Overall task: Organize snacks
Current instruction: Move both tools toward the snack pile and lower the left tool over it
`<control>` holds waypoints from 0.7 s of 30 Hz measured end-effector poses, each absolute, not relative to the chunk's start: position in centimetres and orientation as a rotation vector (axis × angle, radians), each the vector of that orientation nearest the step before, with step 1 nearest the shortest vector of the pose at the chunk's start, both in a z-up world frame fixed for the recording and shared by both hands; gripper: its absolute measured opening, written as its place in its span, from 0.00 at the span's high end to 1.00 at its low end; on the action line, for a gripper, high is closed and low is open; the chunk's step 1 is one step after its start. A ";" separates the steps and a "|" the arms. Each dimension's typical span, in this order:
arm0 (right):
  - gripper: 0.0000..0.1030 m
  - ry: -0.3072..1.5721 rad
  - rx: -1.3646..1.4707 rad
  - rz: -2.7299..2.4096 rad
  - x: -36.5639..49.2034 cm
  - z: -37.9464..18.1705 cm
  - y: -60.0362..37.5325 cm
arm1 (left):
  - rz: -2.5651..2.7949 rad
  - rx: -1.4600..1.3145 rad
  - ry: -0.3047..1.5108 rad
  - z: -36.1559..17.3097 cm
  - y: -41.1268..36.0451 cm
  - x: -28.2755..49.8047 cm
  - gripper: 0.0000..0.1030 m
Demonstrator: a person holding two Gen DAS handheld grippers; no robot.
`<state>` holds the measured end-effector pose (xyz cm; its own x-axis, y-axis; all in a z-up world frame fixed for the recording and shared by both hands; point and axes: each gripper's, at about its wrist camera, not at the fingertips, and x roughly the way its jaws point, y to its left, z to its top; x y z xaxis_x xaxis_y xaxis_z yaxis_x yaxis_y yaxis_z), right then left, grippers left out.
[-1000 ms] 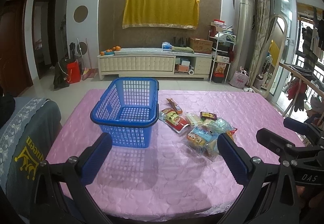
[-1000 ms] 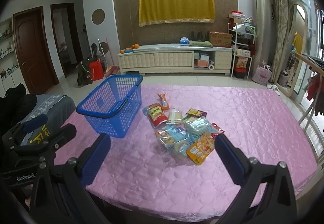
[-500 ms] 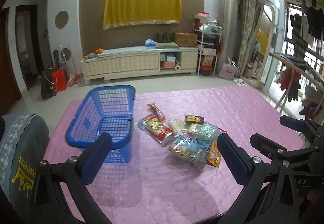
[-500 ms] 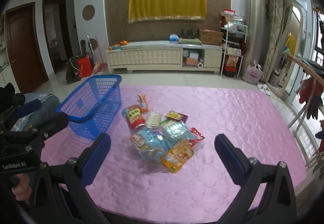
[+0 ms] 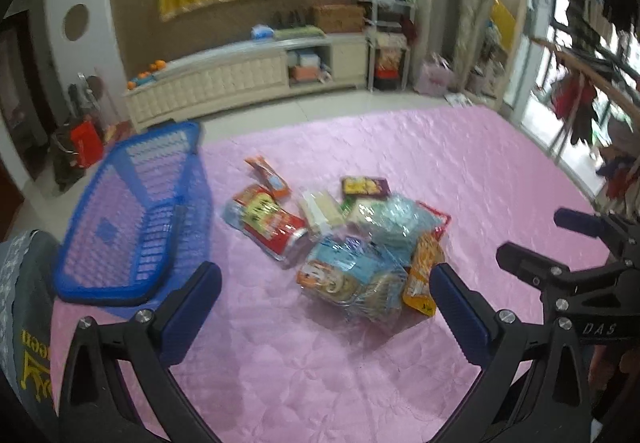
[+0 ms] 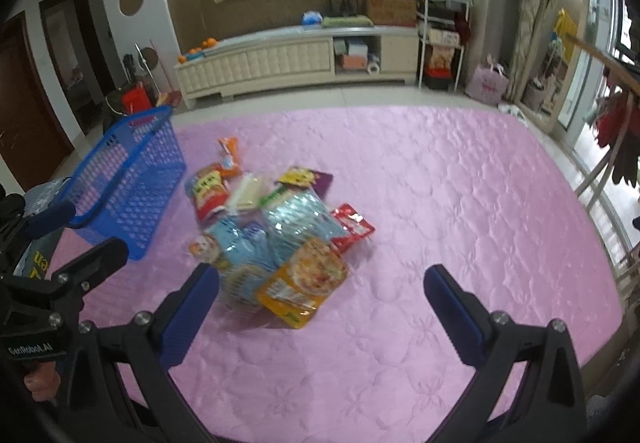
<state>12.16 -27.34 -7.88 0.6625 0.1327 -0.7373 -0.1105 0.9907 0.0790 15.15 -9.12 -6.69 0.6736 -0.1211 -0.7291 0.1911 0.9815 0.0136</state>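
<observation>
A heap of snack packets (image 5: 352,239) (image 6: 276,227) lies in the middle of a pink tablecloth (image 5: 460,171) (image 6: 460,195). To its left stands an empty blue plastic basket (image 5: 132,211) (image 6: 128,179). My left gripper (image 5: 326,293) is open, above the near side of the table, with the clear bag of the heap between and beyond its fingers. My right gripper (image 6: 320,295) is open too, hovering just short of an orange packet (image 6: 304,281). Neither holds anything. The right gripper's frame (image 5: 576,283) shows at the right of the left wrist view.
A grey jacket (image 5: 24,307) lies at the table's left corner. Behind the table are a cream TV cabinet (image 6: 296,59), a metal shelf (image 6: 440,11) and a drying rack with clothes (image 5: 592,103). A hand (image 6: 40,379) holds the left gripper.
Both views have swung right and closer to the snack heap. The basket has slid toward the left of each view, and the heap now lies between the fingers.
</observation>
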 end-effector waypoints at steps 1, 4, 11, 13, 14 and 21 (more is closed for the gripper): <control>0.00 0.850 0.033 0.133 12.6 -8.5 -27.6 | -0.187 0.095 0.831 -7.2 -9.3 15.6 0.00; 0.00 0.883 0.042 0.123 13.4 -9.8 -28.1 | -0.207 0.139 0.869 -8.9 -10.3 16.8 0.00; 0.00 0.969 0.047 0.101 14.9 -14.1 -29.0 | -0.297 0.135 0.995 -12.9 -11.5 18.7 0.01; 0.00 0.994 0.063 0.097 15.1 -15.2 -29.5 | -0.319 0.129 1.022 -13.8 -11.9 18.9 0.06; 0.00 1.001 0.068 0.095 15.1 -15.5 -29.7 | -0.332 0.126 1.041 -14.3 -12.1 19.1 0.11; 0.00 1.040 0.099 0.077 15.6 -17.4 -30.9 | -0.377 0.131 1.094 -16.1 -13.4 20.0 0.43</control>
<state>15.61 -30.91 -17.44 0.5038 0.1106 -0.8567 -0.0164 0.9928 0.1185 20.00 -13.41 -16.06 0.4030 -0.2334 -0.8849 0.3609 0.9291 -0.0806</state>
